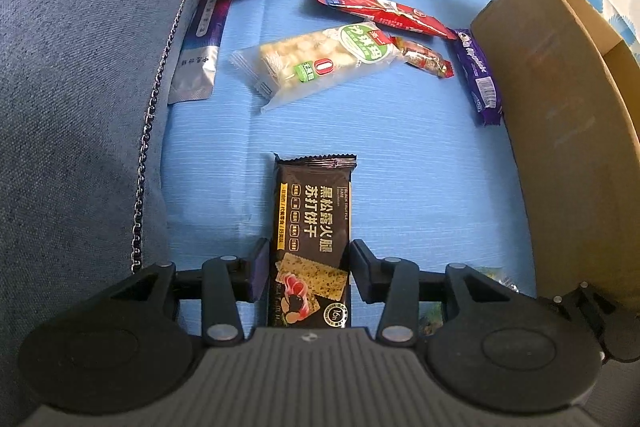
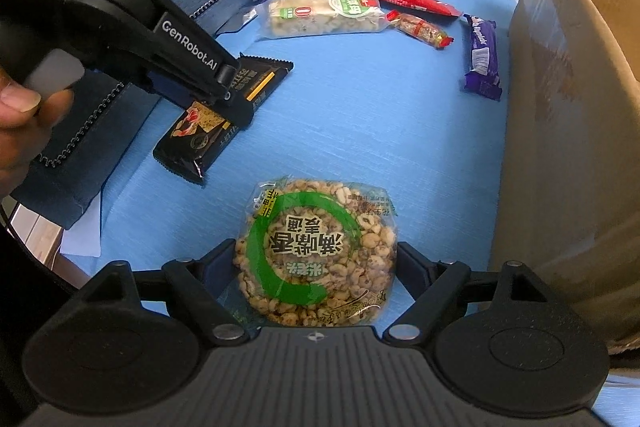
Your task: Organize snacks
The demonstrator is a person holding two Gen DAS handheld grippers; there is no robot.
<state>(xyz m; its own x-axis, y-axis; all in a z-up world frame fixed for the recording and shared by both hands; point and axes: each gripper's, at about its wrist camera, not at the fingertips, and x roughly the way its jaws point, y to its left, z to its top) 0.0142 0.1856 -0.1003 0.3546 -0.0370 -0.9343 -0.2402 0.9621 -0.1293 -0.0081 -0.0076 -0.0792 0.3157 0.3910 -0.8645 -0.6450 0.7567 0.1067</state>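
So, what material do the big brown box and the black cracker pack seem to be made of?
The box looks like matte brown cardboard: dull, flat walls with thin folded flaps. The cracker pack seems to be glossy printed plastic film, with zigzag-cut ends.

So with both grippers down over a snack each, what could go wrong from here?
1. The black cracker packet sits between the left gripper fingers with small gaps either side; closing off-centre could twist it out.
2. The round puffed-grain cake nearly fills the right gripper; squeezing hard may crush it.
3. The cardboard box wall stands close on the right and might catch a finger.
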